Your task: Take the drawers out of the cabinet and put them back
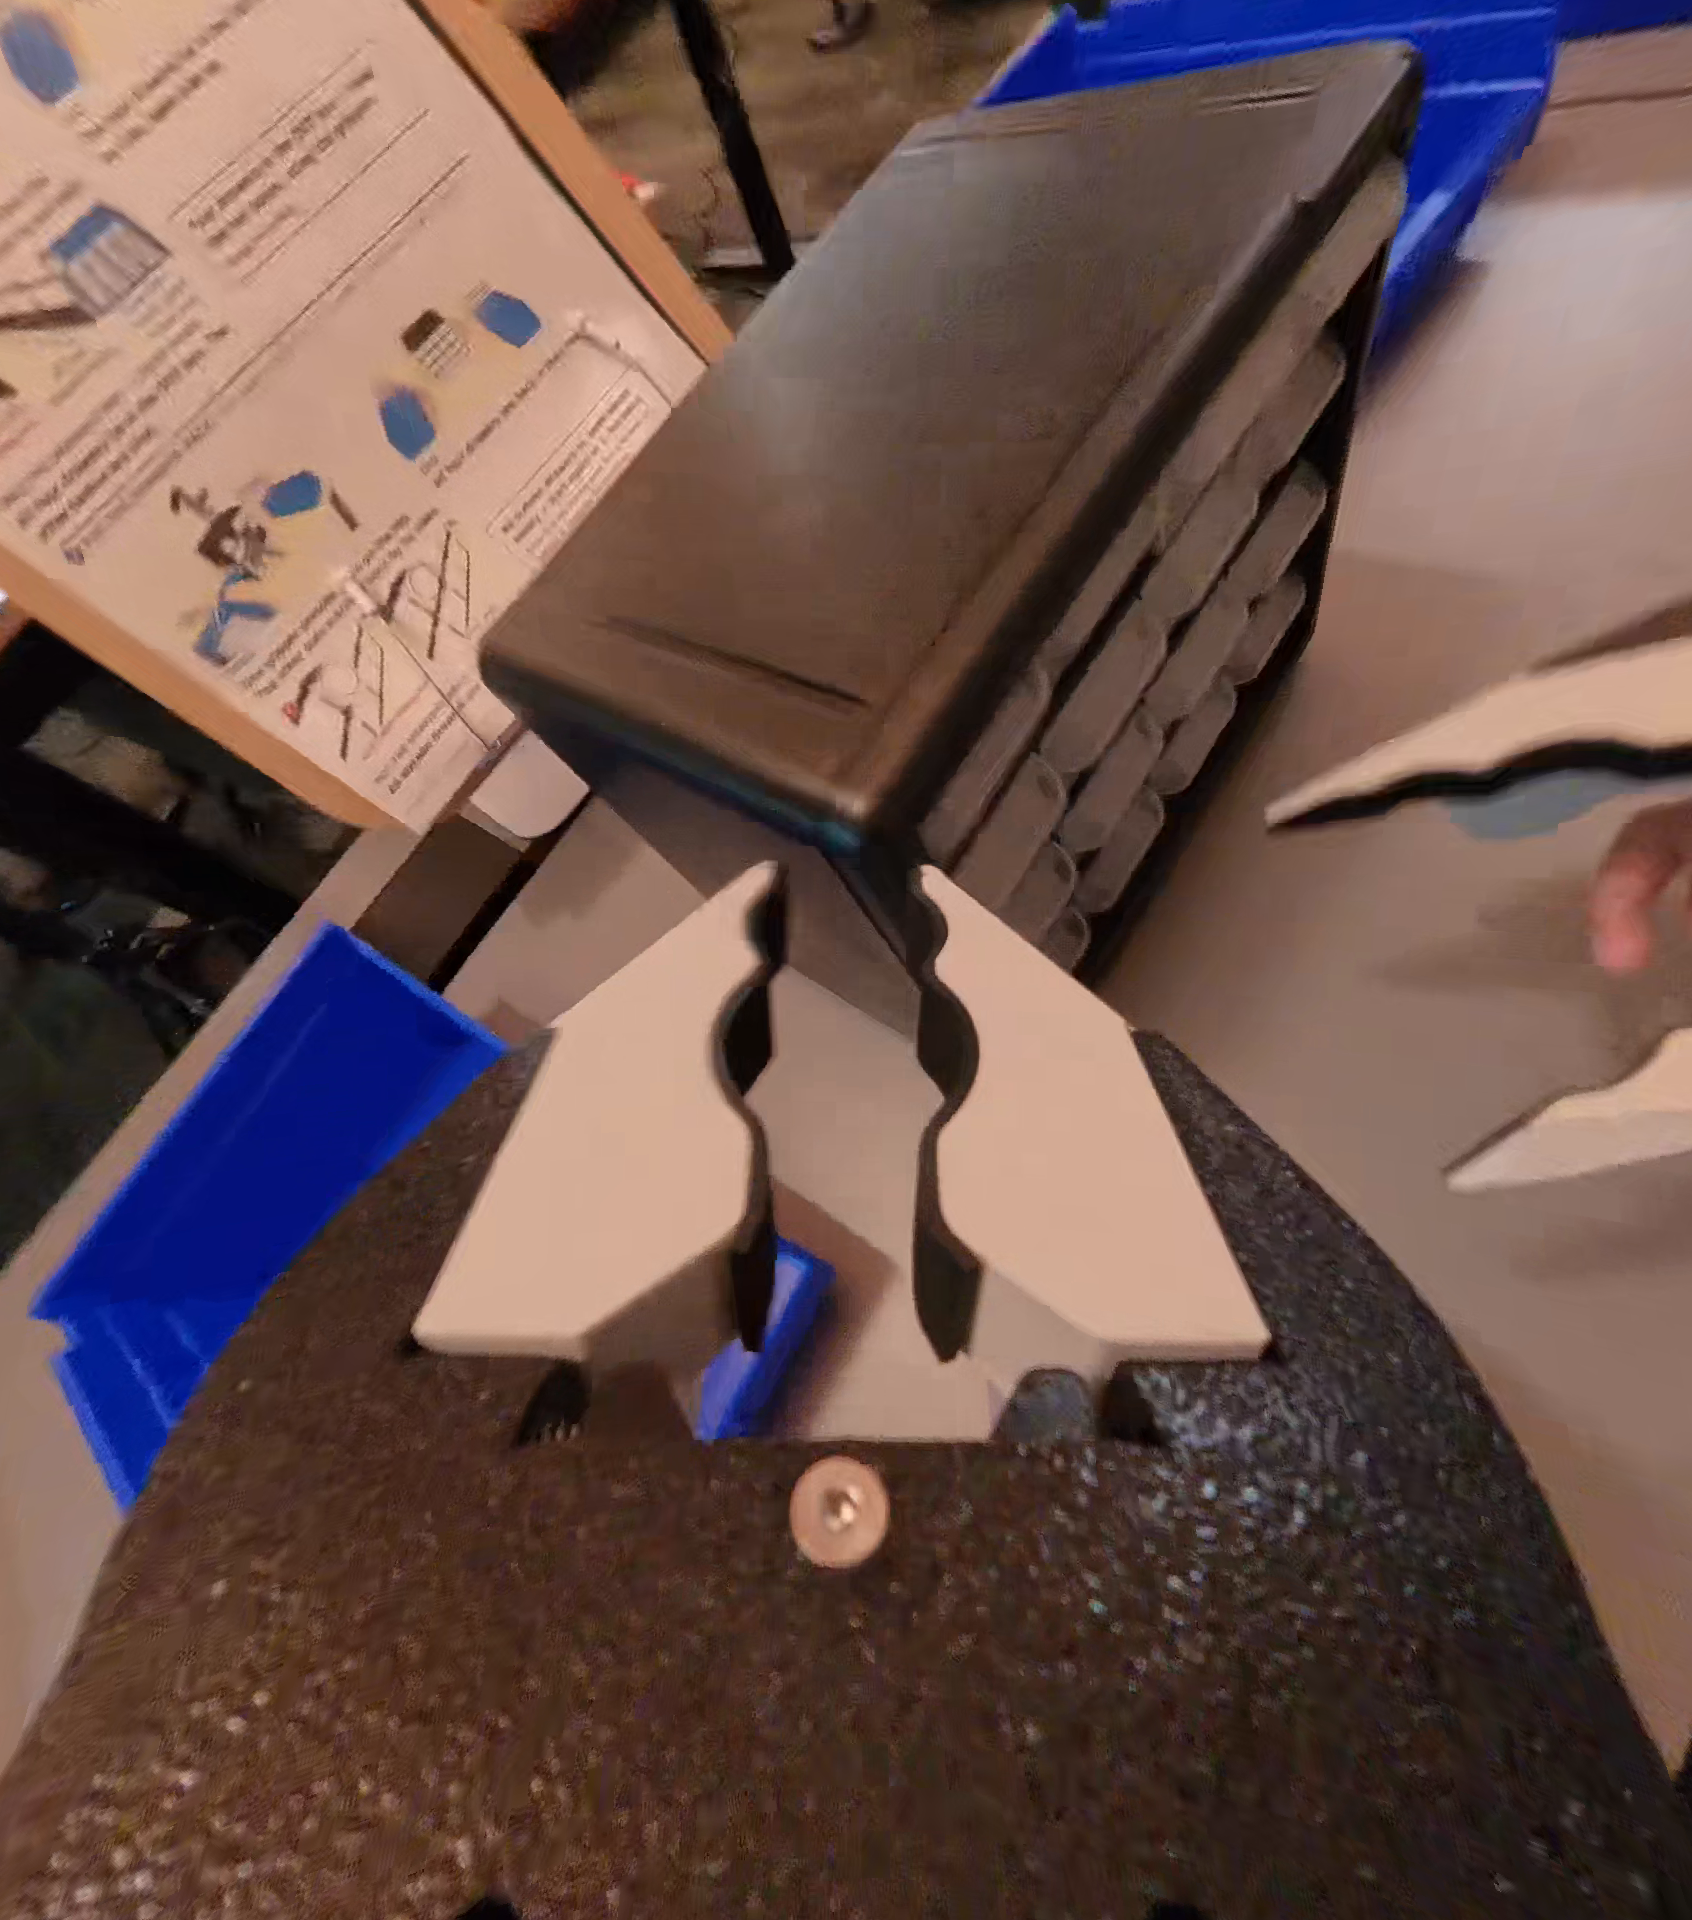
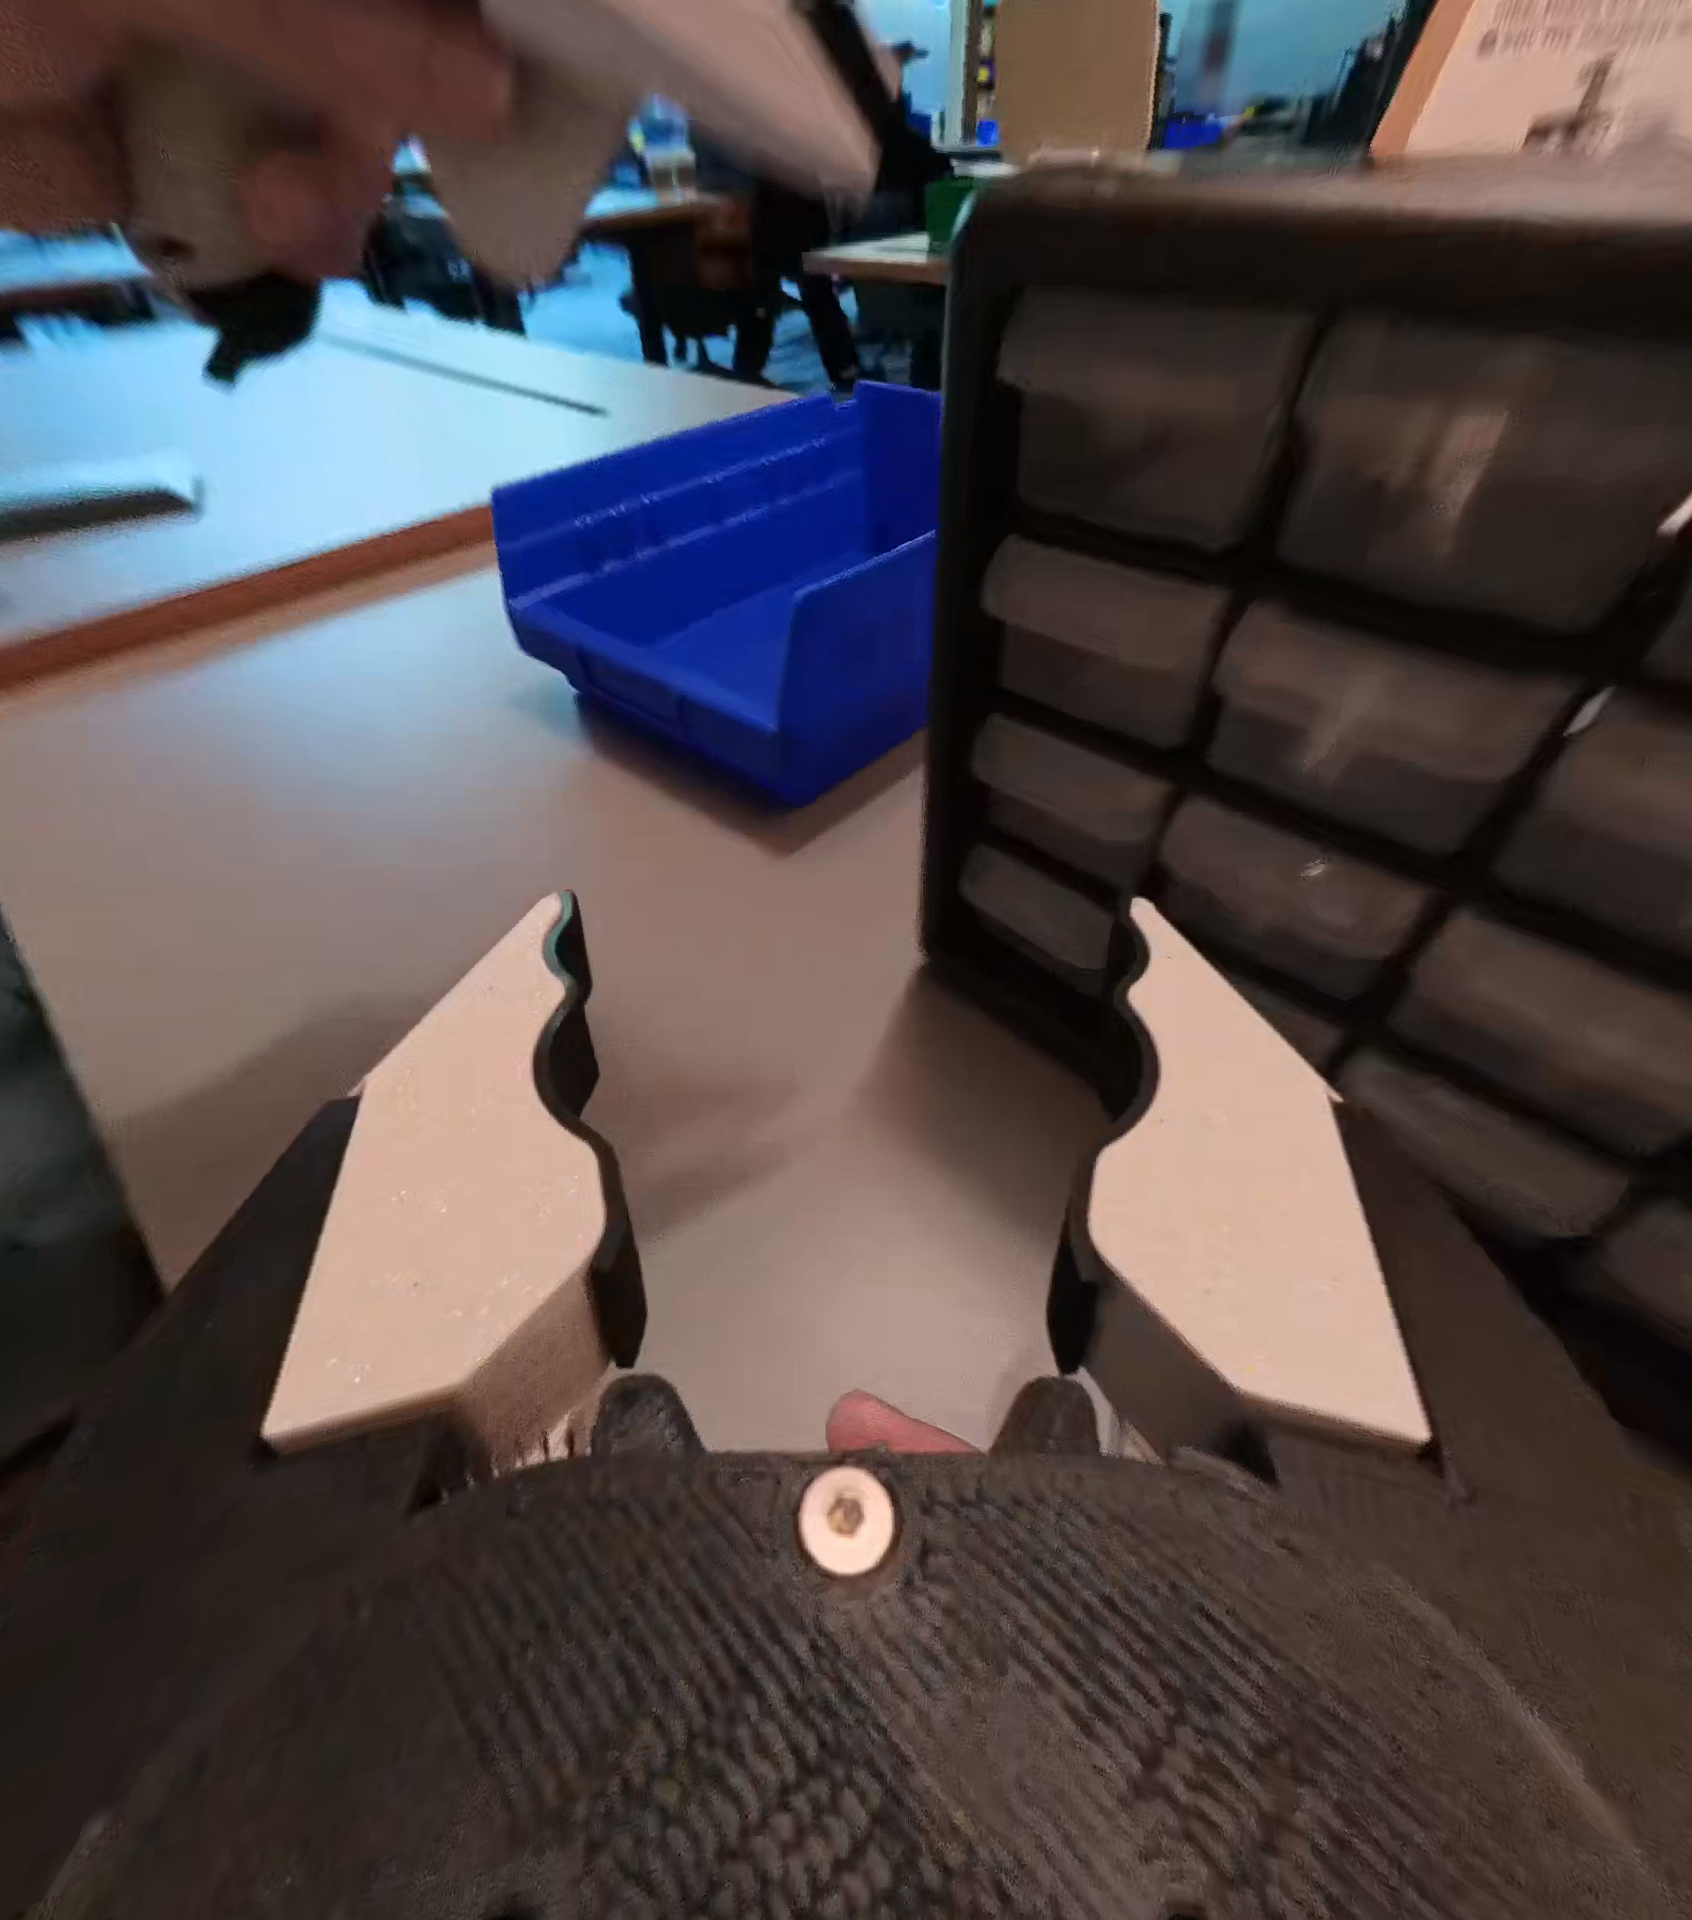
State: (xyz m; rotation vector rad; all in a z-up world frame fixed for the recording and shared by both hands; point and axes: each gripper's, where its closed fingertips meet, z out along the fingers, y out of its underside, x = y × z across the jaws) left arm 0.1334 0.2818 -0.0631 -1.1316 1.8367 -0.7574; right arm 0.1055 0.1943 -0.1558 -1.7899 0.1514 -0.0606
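A black cabinet (image 1: pixel 925 436) with several rows of grey see-through drawers (image 1: pixel 1185 675) stands on the grey table. All drawers in view sit in their slots. My left gripper (image 1: pixel 847 883) is up near the cabinet's near top corner, its fingers a narrow gap apart with nothing between them. My right gripper (image 2: pixel 852 925) is wide open and empty, low over the table in front of the cabinet (image 2: pixel 956 623), by the bottom left drawers (image 2: pixel 1039 914). The right gripper (image 1: pixel 1548 935) also shows in the left wrist view. The left gripper (image 2: pixel 561 104) appears blurred at the top of the right wrist view.
A blue bin (image 2: pixel 717 623) sits on the table (image 2: pixel 302 831) left of the cabinet; it also shows in the left wrist view (image 1: pixel 250 1143). Another blue bin (image 1: pixel 1444 156) stands behind the cabinet. A printed sheet on cardboard (image 1: pixel 250 364) leans nearby.
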